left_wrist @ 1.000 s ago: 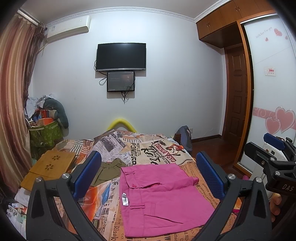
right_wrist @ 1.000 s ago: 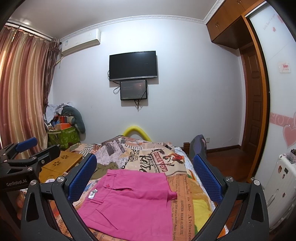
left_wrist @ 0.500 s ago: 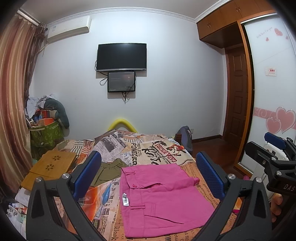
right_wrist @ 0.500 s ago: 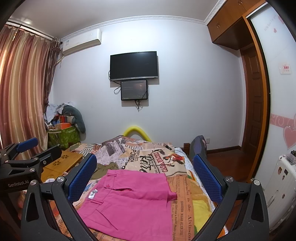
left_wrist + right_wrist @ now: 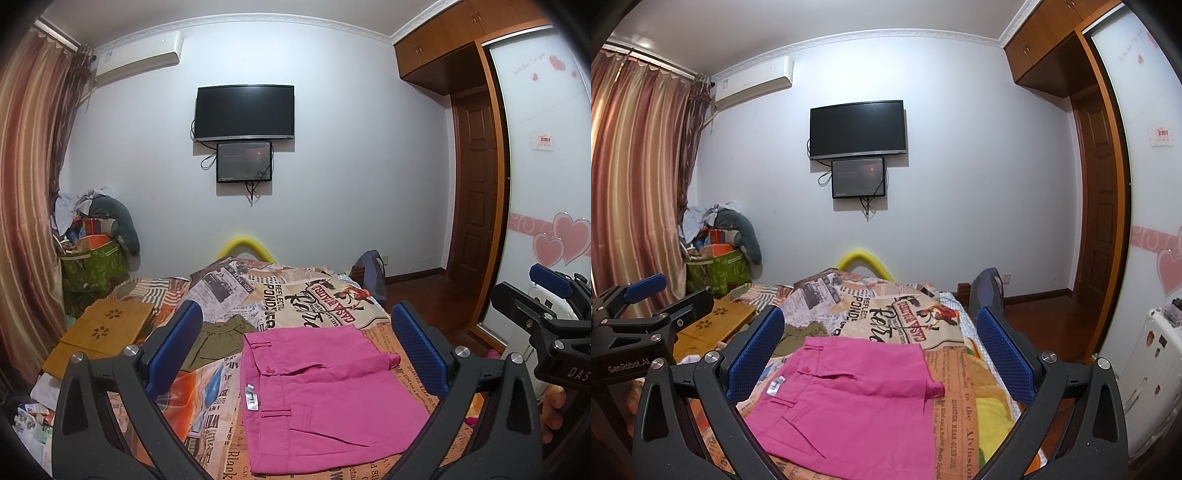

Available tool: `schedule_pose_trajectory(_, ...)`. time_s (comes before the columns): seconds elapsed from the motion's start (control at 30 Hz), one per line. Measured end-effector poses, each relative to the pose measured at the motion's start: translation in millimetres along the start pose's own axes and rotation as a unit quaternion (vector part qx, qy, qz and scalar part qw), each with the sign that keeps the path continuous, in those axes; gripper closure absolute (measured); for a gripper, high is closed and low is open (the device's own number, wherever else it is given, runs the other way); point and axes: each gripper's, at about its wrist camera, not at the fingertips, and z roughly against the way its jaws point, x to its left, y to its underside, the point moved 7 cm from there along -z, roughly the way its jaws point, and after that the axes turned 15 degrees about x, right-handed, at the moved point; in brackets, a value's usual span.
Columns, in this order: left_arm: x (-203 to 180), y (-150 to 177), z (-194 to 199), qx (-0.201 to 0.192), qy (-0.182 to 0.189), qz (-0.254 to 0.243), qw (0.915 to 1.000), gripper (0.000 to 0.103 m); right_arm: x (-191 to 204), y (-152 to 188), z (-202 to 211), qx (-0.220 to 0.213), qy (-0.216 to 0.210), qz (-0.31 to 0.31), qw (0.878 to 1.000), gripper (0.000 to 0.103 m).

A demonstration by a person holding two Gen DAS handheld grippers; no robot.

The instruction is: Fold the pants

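left gripper (image 5: 295, 349): we see its jaws spread wide, holding nothing, above the bed | right gripper (image 5: 881, 345): likewise wide apart, empty, touching nothing | pink pants (image 5: 321, 391): folded flat on the newspaper-print bedspread (image 5: 295, 295), near edge, between both grippers

The pants (image 5: 317, 391) are bright pink and lie flat on the bed (image 5: 280, 295), folded into a compact, roughly rectangular stack. The waistband runs along the left edge, with belt loops and a button showing. A small white label (image 5: 251, 397) sits just inside the waistband, near its middle. A slanted pocket seam crosses the near part of the top layer. On the far right, a folded layer ends in a small rolled corner that sticks out toward the right. In the right wrist view the pants (image 5: 849, 398) lie smooth.
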Motion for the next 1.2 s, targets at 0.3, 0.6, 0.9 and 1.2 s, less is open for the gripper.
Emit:
schedule_pose_trajectory(0.3, 2.9, 1.1, -12.1, 0.008, -0.003, 0.003, 1.0, 0.0, -1.9, 0.8, -7.5, 0.007, 0.006, 0.0, 1.0, 0.0)
schedule_pose_trajectory(0.6, 12.1, 2.5, -60.1, 0.047, -0.013, 0.003, 0.9988, 0.0, -17.3, 13.0, -46.8, 0.05, 0.009, -0.018, 0.999, 0.0)
schedule_pose_trajectory(0.9, 38.0, 25.2, -158.9, 0.151, -0.008, 0.01, 0.9885, 0.0, -62.2, 48.0, -116.7, 0.129, 0.045, -0.043, 0.99, 0.0)
schedule_pose_trajectory(1.2, 61.4, 75.8, -250.2, 0.258, -0.016, -0.005, 0.9661, 0.0, -91.3, 91.0, -174.1, 0.232, 0.028, -0.071, 0.97, 0.0)
